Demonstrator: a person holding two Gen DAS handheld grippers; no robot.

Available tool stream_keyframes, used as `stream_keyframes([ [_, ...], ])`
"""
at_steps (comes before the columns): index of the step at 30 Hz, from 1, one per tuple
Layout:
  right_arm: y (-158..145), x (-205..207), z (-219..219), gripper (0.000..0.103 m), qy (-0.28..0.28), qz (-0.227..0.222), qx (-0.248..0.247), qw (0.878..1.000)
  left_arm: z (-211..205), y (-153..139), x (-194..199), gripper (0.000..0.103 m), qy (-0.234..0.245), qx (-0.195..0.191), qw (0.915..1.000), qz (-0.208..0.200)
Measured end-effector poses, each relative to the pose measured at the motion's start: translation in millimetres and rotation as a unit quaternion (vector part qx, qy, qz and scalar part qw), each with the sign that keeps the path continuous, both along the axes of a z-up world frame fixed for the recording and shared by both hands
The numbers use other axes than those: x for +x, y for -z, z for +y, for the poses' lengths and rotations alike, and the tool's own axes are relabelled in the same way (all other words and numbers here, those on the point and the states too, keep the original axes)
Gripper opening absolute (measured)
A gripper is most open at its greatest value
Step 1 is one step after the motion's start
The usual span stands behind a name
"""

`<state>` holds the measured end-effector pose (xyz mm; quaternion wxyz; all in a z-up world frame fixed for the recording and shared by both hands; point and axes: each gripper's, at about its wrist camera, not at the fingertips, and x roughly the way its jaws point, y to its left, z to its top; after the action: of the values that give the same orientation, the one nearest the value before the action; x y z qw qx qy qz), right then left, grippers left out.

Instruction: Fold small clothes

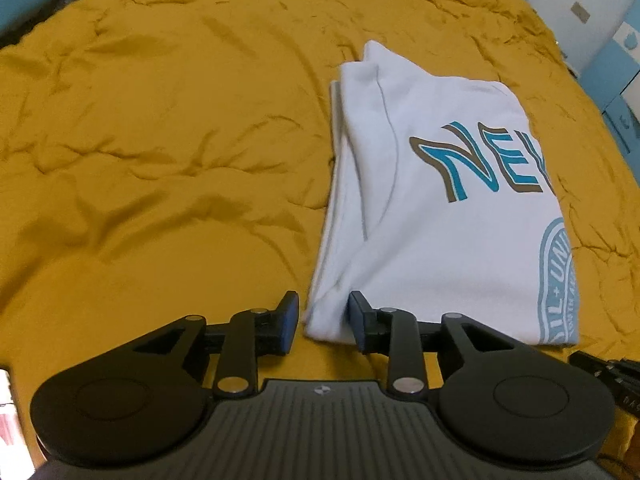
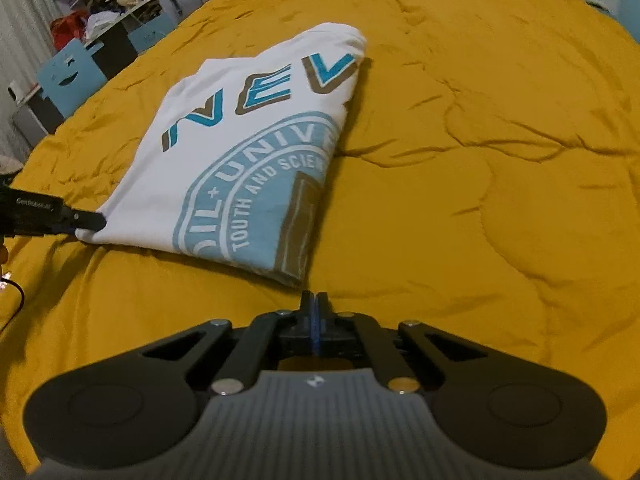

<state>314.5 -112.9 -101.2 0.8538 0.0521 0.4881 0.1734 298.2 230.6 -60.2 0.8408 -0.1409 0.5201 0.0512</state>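
A folded white T-shirt (image 1: 440,232) with blue and brown lettering and a round blue emblem lies flat on a mustard-yellow quilt (image 1: 160,160). My left gripper (image 1: 324,312) is open, its blue-padded fingers (image 1: 290,320) standing either side of the shirt's near left corner without pressing it. In the right wrist view the same T-shirt (image 2: 240,148) lies ahead to the left, and the left gripper's tip (image 2: 90,220) shows at its left corner. My right gripper (image 2: 315,300) is shut with nothing in it, just short of the shirt's near right corner.
The quilt (image 2: 480,160) is wrinkled and spreads wide around the shirt on both sides. Beyond the bed's far left edge stand a blue chair (image 2: 68,76) and a cluttered desk (image 2: 108,20). White and blue furniture (image 1: 600,40) lines the far right.
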Motion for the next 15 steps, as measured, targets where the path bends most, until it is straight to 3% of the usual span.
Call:
stream_keyframes([
  [5,-21.9,1.4,-18.6,0.002,0.016,-0.020,0.008,1.000,12.5,-28.8,0.5,0.042,0.002,0.037,0.9993,0.005],
  [7,-30.6,6.0,-25.2,0.014,0.026,-0.030,0.019,0.999,19.8,-41.7,3.7,0.045,-0.004,0.054,0.9985,-0.013],
  [8,-34.6,9.9,-28.7,0.022,0.032,-0.035,0.031,0.998,23.9,-46.5,7.2,0.056,-0.004,0.047,0.9985,-0.028],
  [9,-37.1,13.6,-31.2,0.033,0.036,-0.038,0.043,0.998,27.7,-48.8,11.1,0.062,-0.002,0.031,0.9986,-0.044],
  [11,-38.8,22.9,-34.2,0.036,0.044,-0.038,0.071,0.996,35.1,-48.6,18.6,0.075,0.008,-0.020,0.9965,-0.081],
  [13,-37.8,35.6,-34.5,0.046,0.052,-0.032,0.100,0.993,40.7,-40.3,29.5,0.079,0.014,-0.073,0.9914,-0.107],
  [15,-33.3,48.8,-34.5,0.050,0.057,-0.023,0.133,0.989,44.8,-27.3,41.3,0.083,0.008,-0.113,0.9866,-0.117],
])
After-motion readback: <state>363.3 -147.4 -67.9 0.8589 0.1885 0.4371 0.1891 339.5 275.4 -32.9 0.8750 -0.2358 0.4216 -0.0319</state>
